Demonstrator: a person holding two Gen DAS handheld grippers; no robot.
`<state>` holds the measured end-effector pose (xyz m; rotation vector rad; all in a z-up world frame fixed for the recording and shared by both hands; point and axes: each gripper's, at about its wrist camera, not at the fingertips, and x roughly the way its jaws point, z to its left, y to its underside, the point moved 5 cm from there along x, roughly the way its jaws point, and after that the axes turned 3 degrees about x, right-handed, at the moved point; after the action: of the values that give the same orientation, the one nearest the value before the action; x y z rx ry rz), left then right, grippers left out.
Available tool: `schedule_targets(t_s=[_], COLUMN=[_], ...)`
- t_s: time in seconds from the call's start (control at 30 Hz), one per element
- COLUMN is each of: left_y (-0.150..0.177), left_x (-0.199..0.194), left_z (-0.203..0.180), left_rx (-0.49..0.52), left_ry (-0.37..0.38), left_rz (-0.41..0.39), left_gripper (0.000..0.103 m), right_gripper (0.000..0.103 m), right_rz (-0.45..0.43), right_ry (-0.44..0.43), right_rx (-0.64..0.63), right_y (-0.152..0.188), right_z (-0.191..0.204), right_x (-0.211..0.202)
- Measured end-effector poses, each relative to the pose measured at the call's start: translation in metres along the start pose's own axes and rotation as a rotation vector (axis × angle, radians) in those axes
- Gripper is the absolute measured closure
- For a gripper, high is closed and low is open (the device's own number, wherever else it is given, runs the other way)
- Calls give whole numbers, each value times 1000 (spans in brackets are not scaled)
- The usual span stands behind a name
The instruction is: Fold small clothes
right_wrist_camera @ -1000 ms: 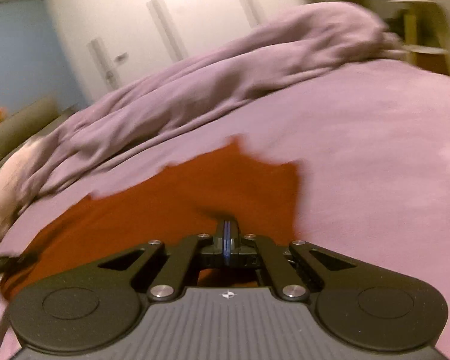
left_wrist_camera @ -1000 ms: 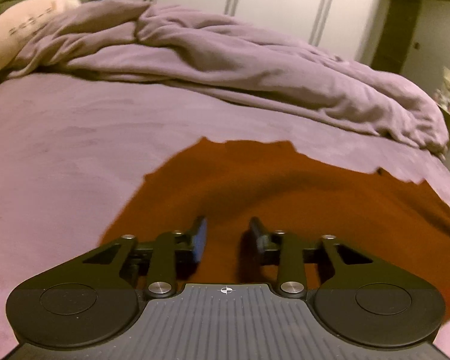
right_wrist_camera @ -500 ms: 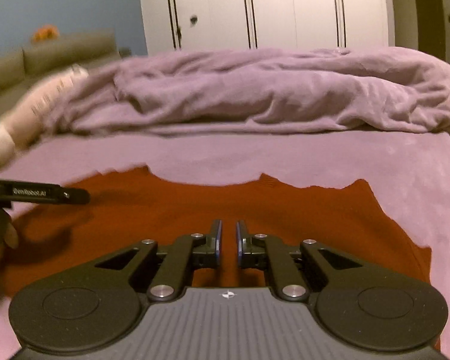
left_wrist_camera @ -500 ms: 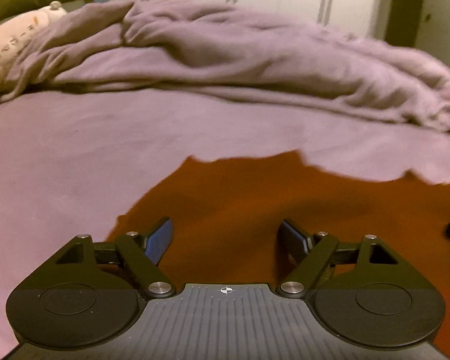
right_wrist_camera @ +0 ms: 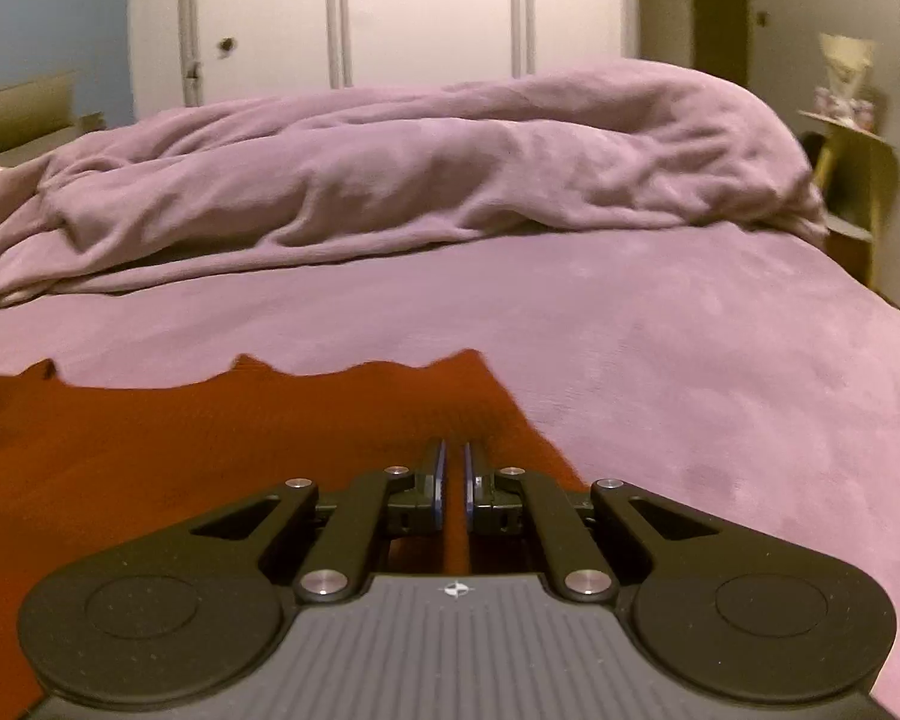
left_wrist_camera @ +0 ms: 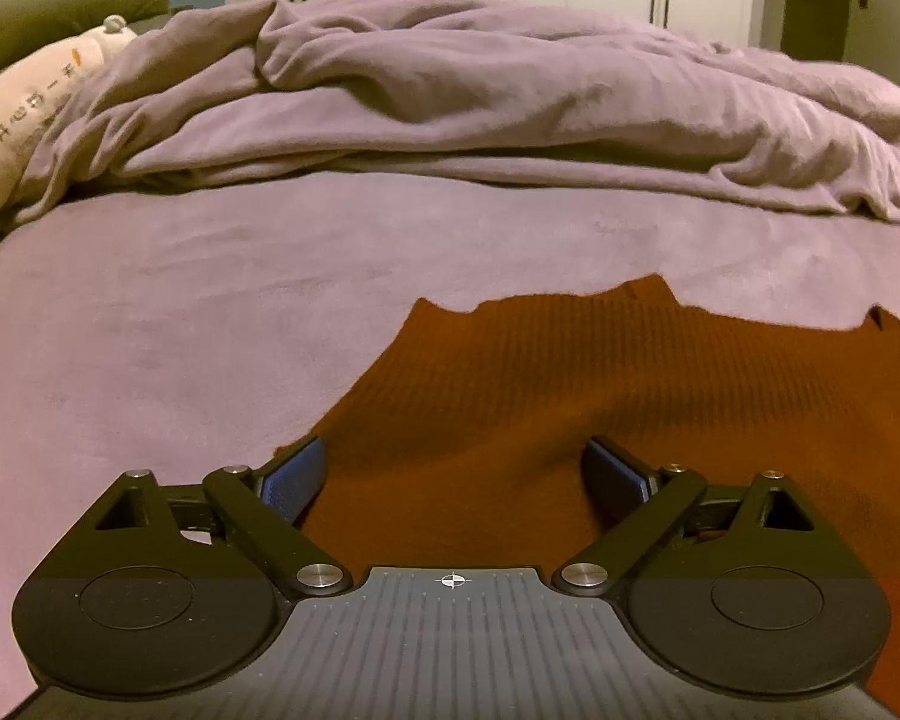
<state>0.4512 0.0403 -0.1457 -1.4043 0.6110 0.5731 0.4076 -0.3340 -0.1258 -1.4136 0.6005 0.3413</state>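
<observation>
A rust-orange ribbed knit garment (left_wrist_camera: 600, 396) is spread flat on the mauve bed sheet (left_wrist_camera: 180, 312). Its far edge is seen as a jagged line, and its left edge runs diagonally toward the left gripper (left_wrist_camera: 453, 471); in the right wrist view the garment (right_wrist_camera: 222, 438) ends at a right corner just ahead of the right gripper (right_wrist_camera: 452, 477). Bare sheet is left open beyond the far edge, to the left of the garment, and to its right (right_wrist_camera: 720, 372). That room is bounded at the back by a bunched mauve duvet (left_wrist_camera: 480, 96).

The left gripper's fingers (left_wrist_camera: 294, 477) are spread wide over the garment's near left part, with nothing held between them. The right gripper's fingers (right_wrist_camera: 435, 480) are drawn almost together, a narrow slit left between them; they are set over the garment near its right edge, and no cloth is seen pinched.

A cream pillow (left_wrist_camera: 24, 114) lies at the far left, and white wardrobe doors (right_wrist_camera: 426, 12) stand behind the bed.
</observation>
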Motion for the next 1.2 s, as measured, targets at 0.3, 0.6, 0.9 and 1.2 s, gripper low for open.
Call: schedule_targets(t_s=[0.3, 0.6, 0.9, 1.2], left_y=[37, 71, 79, 86], left_x=[-68, -75, -60, -56], left_z=[71, 95, 105, 112], left_rx=[-73, -375, -602, -700], left_ry=[11, 330, 525, 600], left_rz=[79, 172, 199, 240], left_gripper=[5, 9, 46, 22], right_gripper=[58, 58, 58, 58], right_rz=[-33, 25, 2, 14], right_ry=[-20, -98, -106, -123], right_rx=[-84, -69, -76, -67], right_y=[29, 87, 85, 90], right_z=[29, 56, 61, 64], right_x=[-93, -162, -183, -182])
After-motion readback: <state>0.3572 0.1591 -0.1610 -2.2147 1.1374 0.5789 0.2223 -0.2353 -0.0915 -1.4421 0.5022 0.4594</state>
